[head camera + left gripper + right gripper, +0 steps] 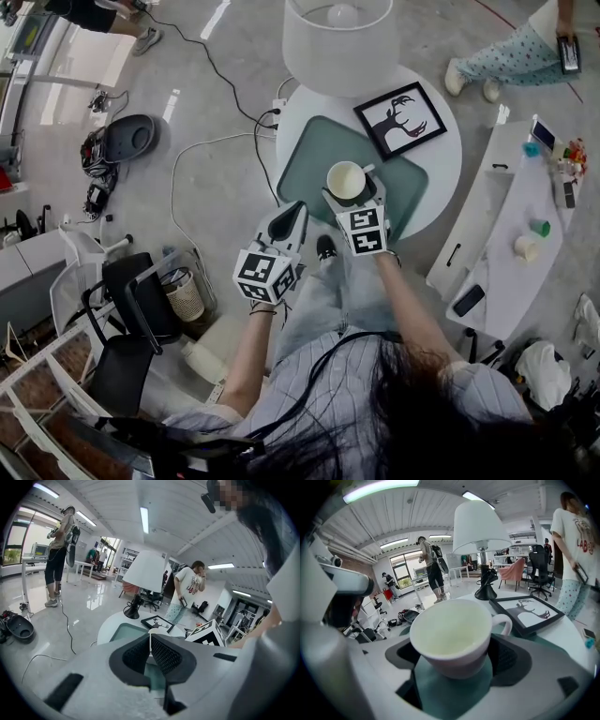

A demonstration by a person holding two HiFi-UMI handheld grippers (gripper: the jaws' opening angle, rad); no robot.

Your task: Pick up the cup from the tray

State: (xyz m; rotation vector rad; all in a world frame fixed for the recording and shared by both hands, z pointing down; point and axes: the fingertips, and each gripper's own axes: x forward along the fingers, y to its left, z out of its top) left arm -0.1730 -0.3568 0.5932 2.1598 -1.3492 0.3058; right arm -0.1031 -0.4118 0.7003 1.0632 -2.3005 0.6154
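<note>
A white cup point(347, 180) point(452, 637) stands on the green tray point(314, 155) point(450, 691), which lies on a round white table point(442, 164). My right gripper point(352, 192) point(457, 657) is open and straddles the cup, one jaw on each side, with a dark gap showing between each pad and the cup's wall. The cup's handle points to the right in the right gripper view. My left gripper point(295, 210) point(150, 651) hangs shut and empty at the tray's near left edge.
A framed deer picture point(400, 120) point(529, 613) lies just beyond the tray, and a white lamp point(339, 37) point(480, 527) stands behind it. A long white desk point(511, 244) with small items is at the right. Cables point(202, 141) and chairs point(131, 309) are at the left.
</note>
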